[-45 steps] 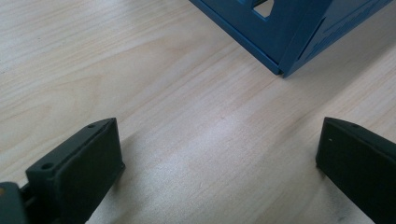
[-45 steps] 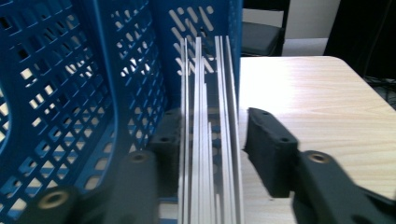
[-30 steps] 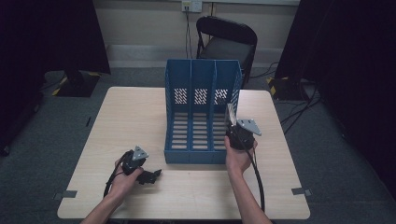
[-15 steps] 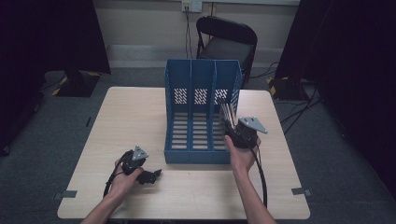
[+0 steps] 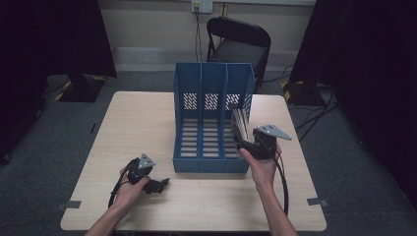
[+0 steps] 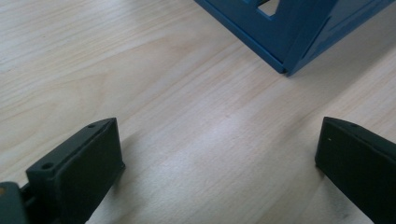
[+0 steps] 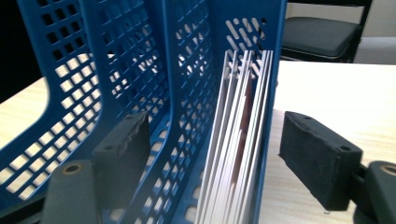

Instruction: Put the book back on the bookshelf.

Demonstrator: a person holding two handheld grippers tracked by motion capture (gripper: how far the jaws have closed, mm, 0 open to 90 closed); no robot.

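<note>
A blue three-slot file rack (image 5: 211,83) stands mid-table. Several thin white sheets (image 5: 239,123) stand on edge in its right slot, also close up in the right gripper view as sheets (image 7: 238,130). My right gripper (image 5: 242,141) is at the rack's front right corner. Its jaws have just been opening, and the right gripper (image 7: 219,149) now straddles the sheets and the rack's right wall (image 7: 271,93) without its pads touching either. My left gripper (image 5: 160,185) rests on the table near the front left, and in its own view the left gripper (image 6: 219,158) is open over bare wood.
The light wooden table (image 5: 142,123) has open surface left and right of the rack. The rack's front left corner (image 6: 289,37) lies just beyond my left jaws. A black chair (image 5: 241,44) stands behind the table, with cables on the floor at the right.
My right jaws have opened and let go of the sheets, which now stand in the right slot. The right hand has drawn back slightly. The left hand has stayed put.
</note>
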